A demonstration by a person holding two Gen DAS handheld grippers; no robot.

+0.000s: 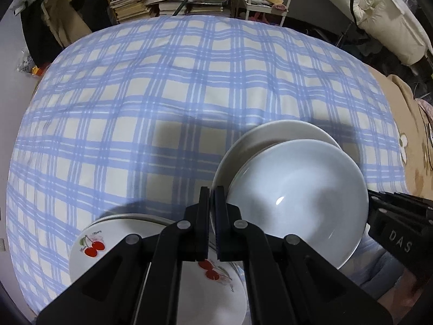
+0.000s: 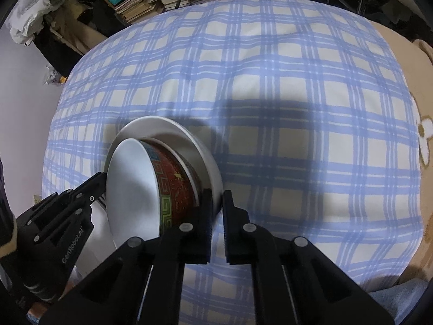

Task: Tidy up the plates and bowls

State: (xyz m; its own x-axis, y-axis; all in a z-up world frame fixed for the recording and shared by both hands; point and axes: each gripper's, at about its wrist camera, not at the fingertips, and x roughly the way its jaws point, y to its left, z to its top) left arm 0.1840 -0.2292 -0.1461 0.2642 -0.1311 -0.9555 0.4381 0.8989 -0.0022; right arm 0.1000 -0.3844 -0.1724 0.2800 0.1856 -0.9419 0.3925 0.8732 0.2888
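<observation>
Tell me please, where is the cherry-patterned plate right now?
The cherry-patterned plate lies at the lower left of the left wrist view, beneath the left gripper, left of the white bowl.

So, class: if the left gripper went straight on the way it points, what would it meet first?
Probably the checked cloth just beyond the left gripper. The white plate has its rim close on the gripper's right, so, depth being unclear, it might graze that.
</observation>
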